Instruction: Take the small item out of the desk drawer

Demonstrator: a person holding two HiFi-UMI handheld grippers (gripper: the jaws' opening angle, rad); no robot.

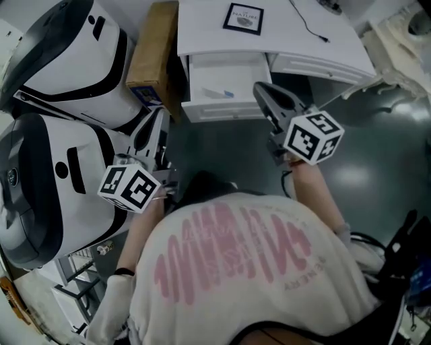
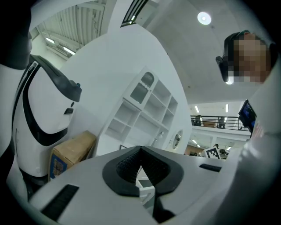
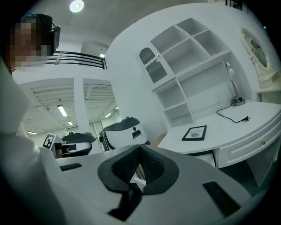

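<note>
At the top of the head view, the white desk (image 1: 283, 40) has its drawer (image 1: 222, 111) pulled open. A small pale item with a blue end (image 1: 223, 93) lies inside. My right gripper (image 1: 260, 87) is level in front of the drawer's right corner with its jaws shut; in the right gripper view (image 3: 140, 150) a small white sliver shows low between the pads, and I cannot tell what it is. Below and left of the drawer, my left gripper (image 1: 161, 112) points along a cardboard box. In its own view (image 2: 140, 149) the pads meet with nothing between them.
The cardboard box (image 1: 153, 50) leans against the desk's left side. Two large white-and-black pods (image 1: 67, 60) (image 1: 40, 189) crowd the left. A framed picture (image 1: 243, 18) and a black cable (image 1: 310, 28) lie on the desk. Shelves (image 3: 193, 74) rise behind it.
</note>
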